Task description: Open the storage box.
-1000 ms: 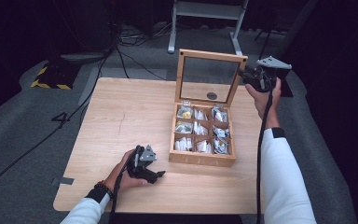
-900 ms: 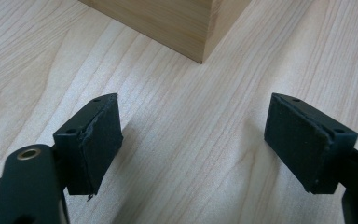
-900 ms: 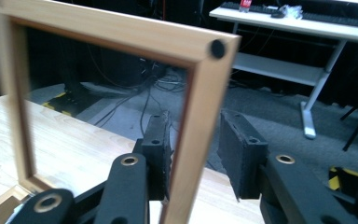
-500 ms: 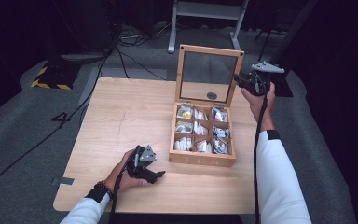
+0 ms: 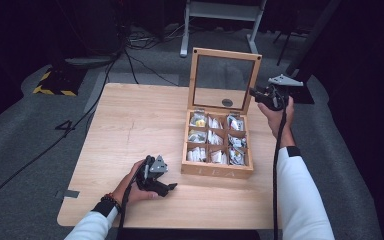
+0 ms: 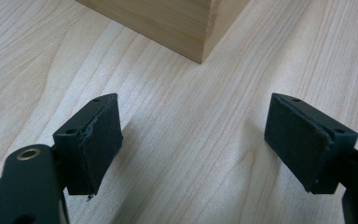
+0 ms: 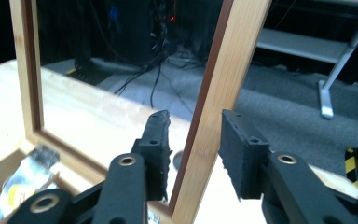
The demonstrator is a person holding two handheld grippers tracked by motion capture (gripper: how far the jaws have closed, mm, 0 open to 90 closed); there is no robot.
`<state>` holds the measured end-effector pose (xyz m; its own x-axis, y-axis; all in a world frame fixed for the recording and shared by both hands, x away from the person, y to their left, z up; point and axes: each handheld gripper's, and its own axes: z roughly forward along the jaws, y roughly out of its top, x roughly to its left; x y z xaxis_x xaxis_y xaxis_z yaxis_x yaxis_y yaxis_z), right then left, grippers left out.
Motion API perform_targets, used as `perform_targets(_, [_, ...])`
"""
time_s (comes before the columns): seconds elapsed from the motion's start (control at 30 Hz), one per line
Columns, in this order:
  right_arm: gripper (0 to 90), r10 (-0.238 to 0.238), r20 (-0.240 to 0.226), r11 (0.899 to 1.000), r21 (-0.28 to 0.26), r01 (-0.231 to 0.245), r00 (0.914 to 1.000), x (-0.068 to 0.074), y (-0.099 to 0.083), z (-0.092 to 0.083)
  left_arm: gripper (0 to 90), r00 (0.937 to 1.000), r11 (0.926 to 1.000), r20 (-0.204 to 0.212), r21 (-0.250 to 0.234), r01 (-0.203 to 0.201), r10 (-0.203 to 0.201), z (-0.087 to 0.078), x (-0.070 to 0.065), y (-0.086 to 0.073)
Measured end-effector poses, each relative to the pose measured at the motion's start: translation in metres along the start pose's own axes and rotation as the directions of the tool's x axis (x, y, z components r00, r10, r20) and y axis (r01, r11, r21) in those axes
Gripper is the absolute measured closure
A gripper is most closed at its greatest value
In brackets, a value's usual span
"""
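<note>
1. Straddling the right-hand rail of the glass-paned lid (image 7: 214,93), the right gripper (image 7: 193,140) has one pad either side of the wood with a sliver of gap showing, so the jaws are apart and not pressing on it. They have just been opening a little with the rail between them.
2. Standing upright at the far edge of the wooden compartment box (image 5: 217,170), the lid (image 5: 225,80) could drop shut hard if the loose pads slip off the rail as it is swung down.
3. Pushing sideways on the rail could also slide the whole box across the table (image 5: 130,125), since nothing braces it.
4. Resting near the table's near edge, the left gripper (image 5: 156,176) lies just left of the box's near-left corner (image 6: 204,56), jaws wide and empty over bare wood (image 6: 191,140).
5. Compared with a second earlier, the right gripper (image 5: 262,95) sits lower beside the lid's right rail; the left hand and the box with its packets (image 5: 215,137) are unchanged.
</note>
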<state>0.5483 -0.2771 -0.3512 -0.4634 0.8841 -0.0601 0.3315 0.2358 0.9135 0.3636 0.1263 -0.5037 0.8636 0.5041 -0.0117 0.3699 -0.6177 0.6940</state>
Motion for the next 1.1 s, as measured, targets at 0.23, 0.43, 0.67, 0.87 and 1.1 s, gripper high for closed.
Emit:
perform_targets(0.23, [54.9,-0.013,-0.021,1.000,0.011,0.013,0.9997,0.001,-0.015,-0.009,18.9,1.0000,1.0000,0.004,0.001,-0.002,0.002,0.000,0.000,0.000])
perform_targets(0.43, [45.3,-0.018,-0.050,1.000,0.010,0.019,0.9986,0.005,-0.025,-0.022,18.7,1.0000,1.0000,0.004,0.002,-0.002,0.002,0.000,0.001,0.000])
perform_targets(0.67, [40.0,-0.014,-0.073,1.000,0.012,0.015,0.9973,0.007,-0.032,-0.036,18.6,1.0000,1.0000,0.004,0.002,-0.002,0.002,0.000,0.001,0.000])
perform_targets(0.87, [40.6,-0.033,-0.137,0.999,0.017,0.036,0.9900,0.012,-0.040,-0.049,18.5,1.0000,1.0000,0.005,0.001,-0.003,0.003,0.000,0.001,0.000])
perform_targets(1.1, [41.3,-0.072,-0.192,0.997,0.028,0.079,0.9789,0.024,-0.051,-0.065,18.5,1.0000,1.0000,0.005,0.001,-0.003,0.003,0.000,0.001,0.000])
